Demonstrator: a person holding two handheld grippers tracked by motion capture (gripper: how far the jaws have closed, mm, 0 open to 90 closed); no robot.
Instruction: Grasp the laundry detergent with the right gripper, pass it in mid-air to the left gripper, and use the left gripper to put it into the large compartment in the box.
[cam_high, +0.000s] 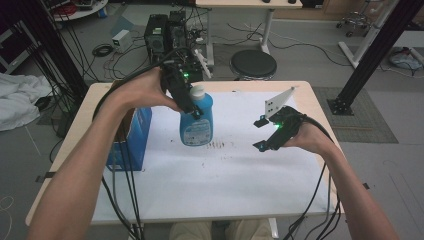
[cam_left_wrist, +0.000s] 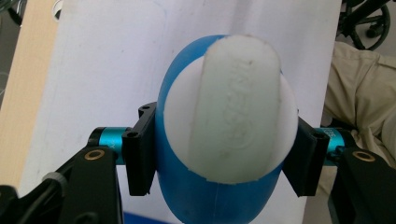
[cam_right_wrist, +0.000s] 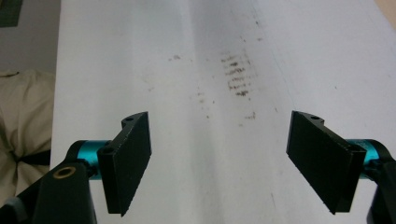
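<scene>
Over the white mat, left gripper (cam_high: 192, 107) clamps the blue bottle (cam_high: 197, 125) at its neck — smooth, slippery plastic; right gripper (cam_high: 261, 134) gapes empty.

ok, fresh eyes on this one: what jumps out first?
The blue bottle with its white cap, clamped near the top by the left gripper above the middle of the white sheet. Then the right gripper, jaws wide with nothing between them, to the bottle's right. A blue box stands at the table's left edge.
</scene>
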